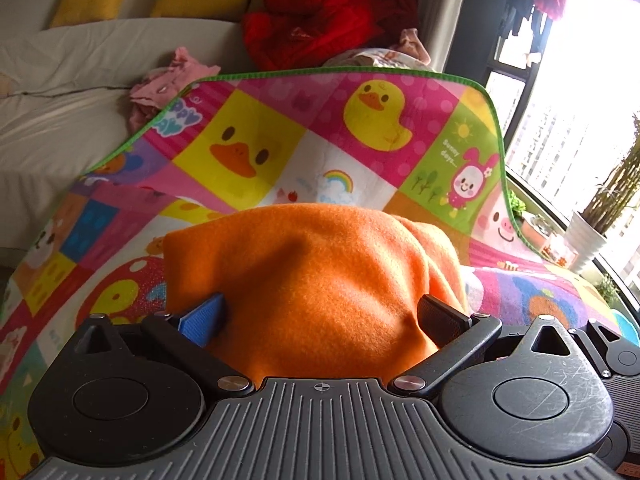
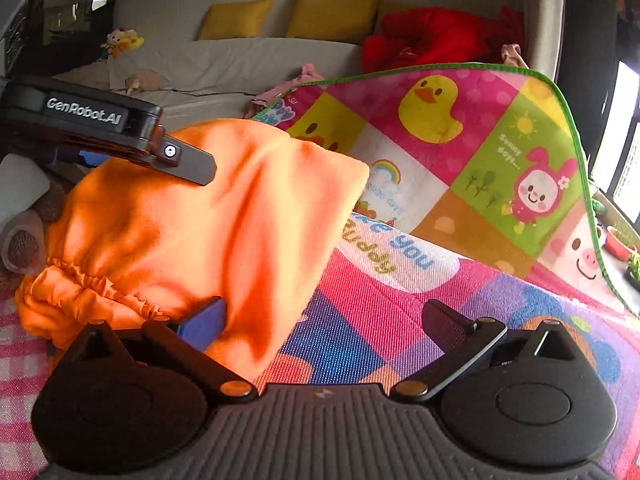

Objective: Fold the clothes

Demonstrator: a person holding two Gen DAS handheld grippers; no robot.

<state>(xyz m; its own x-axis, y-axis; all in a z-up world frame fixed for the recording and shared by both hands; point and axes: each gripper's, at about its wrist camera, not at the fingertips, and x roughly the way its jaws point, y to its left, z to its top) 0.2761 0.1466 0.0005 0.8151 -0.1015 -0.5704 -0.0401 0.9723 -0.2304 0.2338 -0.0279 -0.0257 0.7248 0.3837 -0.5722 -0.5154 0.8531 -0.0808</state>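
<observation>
garment: orange fleece piece (image 2: 208,216), bunched up, ruffled elastic hem at one end, lying on the mat's near part
left gripper (image 1: 320,316): jaws spread wide, fleece bulging between them
right gripper (image 2: 324,320): spread wide too, only its blue pad touches cloth
surface: cartoon duck play mat (image 1: 360,128), green-trimmed far edge curled up
room: sofa behind, yellow cushions (image 2: 332,16), red jacket (image 1: 316,20)

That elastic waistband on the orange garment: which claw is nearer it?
Right, I think. The waistband bunches just beside the right claw, off its blue finger. The left claw lies across the orange garment higher up, farther from that gathered edge.
</observation>
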